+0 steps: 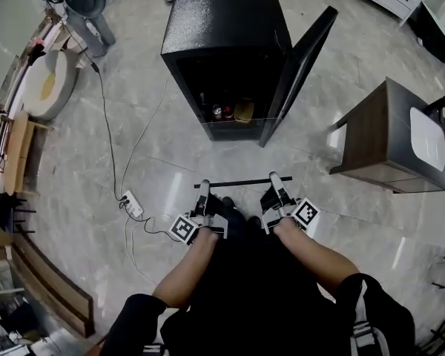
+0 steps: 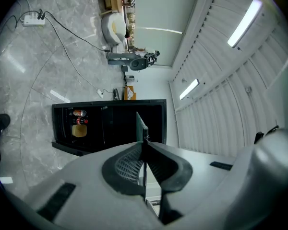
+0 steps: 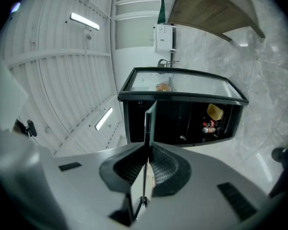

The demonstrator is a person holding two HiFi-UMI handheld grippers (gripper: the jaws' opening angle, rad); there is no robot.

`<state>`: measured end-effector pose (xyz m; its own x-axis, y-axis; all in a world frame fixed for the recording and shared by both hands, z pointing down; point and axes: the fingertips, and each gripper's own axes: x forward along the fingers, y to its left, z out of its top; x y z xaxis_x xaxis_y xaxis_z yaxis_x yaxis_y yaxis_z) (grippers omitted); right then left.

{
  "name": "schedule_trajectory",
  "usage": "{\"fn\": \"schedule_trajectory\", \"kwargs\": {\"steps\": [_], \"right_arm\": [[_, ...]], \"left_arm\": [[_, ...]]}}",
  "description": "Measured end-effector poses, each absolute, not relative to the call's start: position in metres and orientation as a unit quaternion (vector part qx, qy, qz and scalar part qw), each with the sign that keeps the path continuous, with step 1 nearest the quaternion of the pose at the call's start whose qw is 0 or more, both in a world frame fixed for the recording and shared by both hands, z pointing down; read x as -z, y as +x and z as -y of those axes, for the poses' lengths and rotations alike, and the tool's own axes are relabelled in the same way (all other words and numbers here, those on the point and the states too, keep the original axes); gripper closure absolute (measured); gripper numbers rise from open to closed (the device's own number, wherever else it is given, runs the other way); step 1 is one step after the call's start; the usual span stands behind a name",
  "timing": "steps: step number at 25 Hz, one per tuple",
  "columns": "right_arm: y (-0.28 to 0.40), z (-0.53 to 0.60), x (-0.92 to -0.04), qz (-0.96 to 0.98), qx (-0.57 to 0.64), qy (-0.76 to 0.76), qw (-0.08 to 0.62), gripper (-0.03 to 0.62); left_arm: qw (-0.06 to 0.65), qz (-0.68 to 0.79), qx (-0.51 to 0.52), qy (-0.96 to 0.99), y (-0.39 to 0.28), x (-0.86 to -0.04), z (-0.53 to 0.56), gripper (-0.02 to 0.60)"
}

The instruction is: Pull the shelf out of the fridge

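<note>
The shelf (image 1: 243,182), a thin glass pane with a dark edge, hangs level in the air a little in front of the black fridge (image 1: 226,28), outside it. My left gripper (image 1: 202,191) is shut on the shelf's left end and my right gripper (image 1: 277,182) on its right end. In the left gripper view the pane (image 2: 141,128) runs edge-on between the closed pads of the gripper (image 2: 144,145). The right gripper view shows the same, the pane (image 3: 149,121) pinched in the right gripper (image 3: 147,150). The fridge door (image 1: 302,69) stands open to the right. Cans (image 1: 221,113) and a yellow item (image 1: 244,110) sit at the bottom inside.
A wooden side table (image 1: 374,136) stands at the right with a white object (image 1: 428,136) on it. A power strip (image 1: 133,204) and its cable (image 1: 107,124) lie on the marble floor at the left. Round white equipment (image 1: 48,84) and wooden furniture line the far left.
</note>
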<state>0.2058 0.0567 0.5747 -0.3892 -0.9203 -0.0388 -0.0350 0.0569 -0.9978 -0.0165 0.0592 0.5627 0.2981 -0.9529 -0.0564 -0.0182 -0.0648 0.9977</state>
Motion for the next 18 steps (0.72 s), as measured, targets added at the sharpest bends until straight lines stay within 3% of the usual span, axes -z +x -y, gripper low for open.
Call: {"fn": "schedule_trajectory", "kwargs": {"steps": [18], "right_arm": [[0.219, -0.134, -0.525, -0.626, 0.562, -0.374, 0.390, 0.554]], "left_arm": [[0.539, 0.398, 0.447, 0.592, -0.003, -0.519, -0.145, 0.546]]}}
